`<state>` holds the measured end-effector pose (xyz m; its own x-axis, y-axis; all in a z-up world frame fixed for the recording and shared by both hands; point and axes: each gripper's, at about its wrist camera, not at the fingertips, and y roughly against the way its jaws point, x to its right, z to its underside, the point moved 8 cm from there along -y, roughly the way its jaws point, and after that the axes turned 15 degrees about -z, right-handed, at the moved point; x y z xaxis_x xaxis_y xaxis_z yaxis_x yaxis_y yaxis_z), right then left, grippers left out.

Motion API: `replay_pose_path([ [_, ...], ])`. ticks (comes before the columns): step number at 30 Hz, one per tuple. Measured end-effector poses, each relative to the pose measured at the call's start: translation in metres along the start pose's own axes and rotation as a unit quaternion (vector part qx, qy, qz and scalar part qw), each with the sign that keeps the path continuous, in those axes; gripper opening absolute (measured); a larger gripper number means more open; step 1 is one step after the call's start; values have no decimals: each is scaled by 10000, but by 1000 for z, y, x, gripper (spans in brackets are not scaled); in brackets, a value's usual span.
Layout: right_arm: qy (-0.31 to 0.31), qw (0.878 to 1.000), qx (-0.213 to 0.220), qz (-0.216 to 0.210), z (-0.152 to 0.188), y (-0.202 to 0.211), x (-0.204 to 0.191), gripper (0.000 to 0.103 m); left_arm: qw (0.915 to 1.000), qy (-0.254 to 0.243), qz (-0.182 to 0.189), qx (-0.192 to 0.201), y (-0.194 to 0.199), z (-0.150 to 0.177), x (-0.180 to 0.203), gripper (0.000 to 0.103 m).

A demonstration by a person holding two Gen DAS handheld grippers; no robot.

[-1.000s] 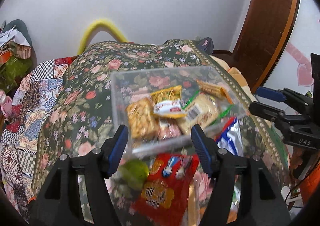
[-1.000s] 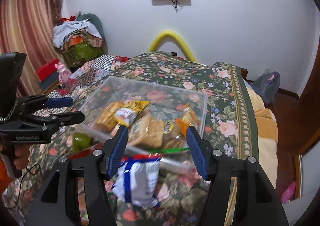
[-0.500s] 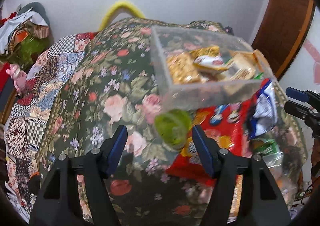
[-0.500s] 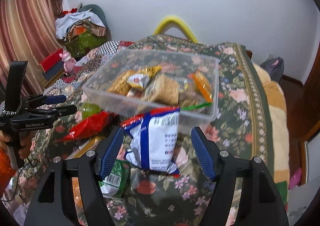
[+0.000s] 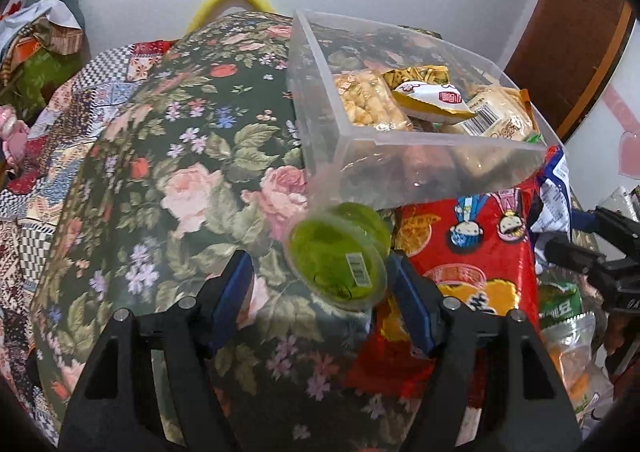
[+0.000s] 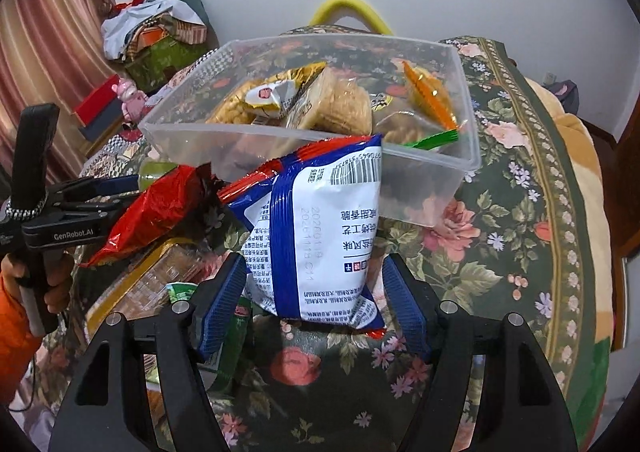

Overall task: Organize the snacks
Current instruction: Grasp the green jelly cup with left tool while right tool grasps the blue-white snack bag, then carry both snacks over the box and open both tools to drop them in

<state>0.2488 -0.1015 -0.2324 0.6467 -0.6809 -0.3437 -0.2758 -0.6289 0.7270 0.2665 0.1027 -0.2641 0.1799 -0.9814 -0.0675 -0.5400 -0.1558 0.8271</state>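
Blue pads on both claws are spread wide and neither is clamped on anything yet. Nearest the right claw point(image 6: 314, 300) is the blue and white bag point(image 6: 320, 236), lying between the open fingers with its top end propped against the front wall of the clear bin point(image 6: 466, 160). Risk here, I'd guess: it's a puffy, slick pack, so a pinch low on one end could let it swing or slide out on the way over the rim.

Left claw point(image 5: 320, 300) has the green cup point(image 5: 338, 256) lying on its side between its fingers, closer to the right pad, on the floral bedspread point(image 5: 192, 156). Round and tipped over, so an off-centre squeeze might just roll it away.

Right beside the cup sits the red bag point(image 5: 472, 252), partly under the bin's corner, so a finger could snag it and tug the bin.

Farther back, the bin already holds several packs, and dropping more in carelessly could pile them above the rim.
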Motion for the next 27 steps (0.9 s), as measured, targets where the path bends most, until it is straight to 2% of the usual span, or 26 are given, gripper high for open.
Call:
replay_pose_path([
  [7,-75,9999,32,-65,-1,-9,-1,67,9999,97,91,-71,-16,-3,4,69],
  [9,-102,9999,72,-110,-2,-10,-1,67,9999,89,120,-20,-15,-2,5,66],
  [10,-108,9998,93,-119,-2,-10,0,67,9998,56,164,-8,-14,-1,7,58],
  [11,-113,9998,100,-136,-2,-10,-1,66,9999,9,149,6,-14,-1,8,58],
  [14,-135,9996,138,-193,-1,-9,-2,55,9998,3,174,46,-10,1,10,58],
  [18,-115,9996,170,-201,0,-6,-3,49,9999,12,106,101,-2,6,7,58],
  [27,-58,9992,362,-187,-2,16,-4,46,9989,35,-39,473,37,3,0,57],
])
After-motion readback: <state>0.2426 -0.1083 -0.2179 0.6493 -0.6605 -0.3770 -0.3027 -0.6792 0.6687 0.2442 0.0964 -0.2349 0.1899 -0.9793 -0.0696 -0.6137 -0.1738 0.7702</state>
